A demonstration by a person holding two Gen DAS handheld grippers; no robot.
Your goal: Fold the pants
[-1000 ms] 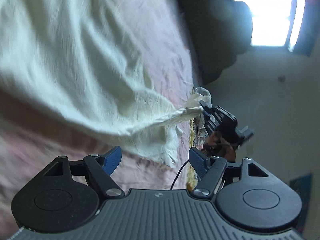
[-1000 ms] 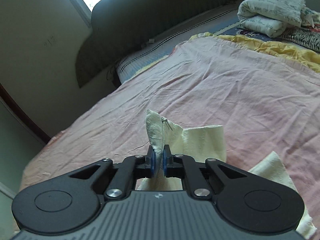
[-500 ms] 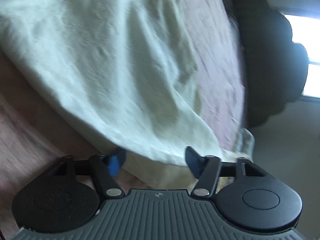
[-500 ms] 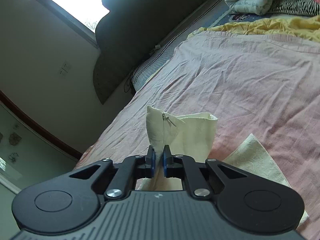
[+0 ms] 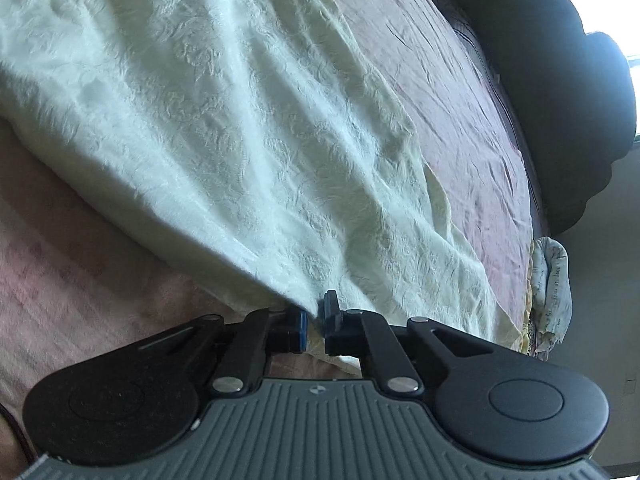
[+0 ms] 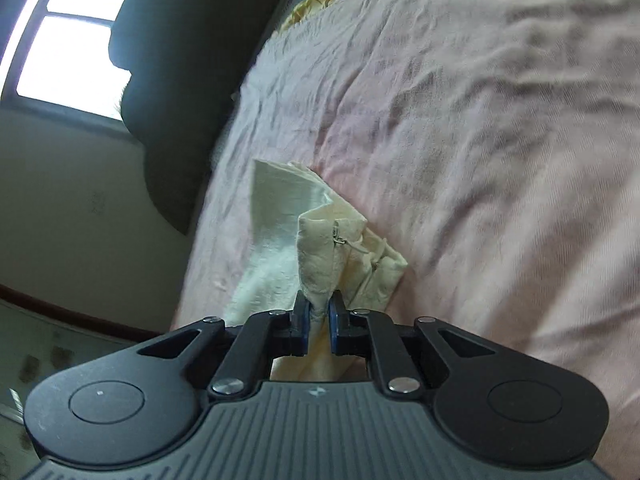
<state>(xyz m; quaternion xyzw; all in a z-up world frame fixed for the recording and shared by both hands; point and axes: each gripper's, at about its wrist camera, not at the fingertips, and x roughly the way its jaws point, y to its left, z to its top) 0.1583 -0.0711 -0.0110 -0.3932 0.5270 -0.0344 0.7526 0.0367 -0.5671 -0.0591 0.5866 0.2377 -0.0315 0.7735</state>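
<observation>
The pants (image 5: pixel 224 120) are cream, textured cloth spread across a pink bed sheet (image 5: pixel 460 92). My left gripper (image 5: pixel 315 322) is shut on an edge of the pants, and the cloth stretches away from it up and to the left. My right gripper (image 6: pixel 318 320) is shut on another part of the pants (image 6: pixel 316 256), a bunched corner with a small metal zip pull that stands up above the jaws. The rest of the cloth there hangs down to the sheet (image 6: pixel 480 120).
A dark headboard (image 5: pixel 560 80) and a bright window (image 6: pixel 60 40) are at the bed's end. Folded bedding (image 5: pixel 552 280) lies at the bed's far edge. A yellow quilt (image 6: pixel 316 4) lies near the headboard.
My left gripper was open one second ago and has closed on the edge of the pants. My right gripper has kept its hold and swung, tilting its view toward the window.
</observation>
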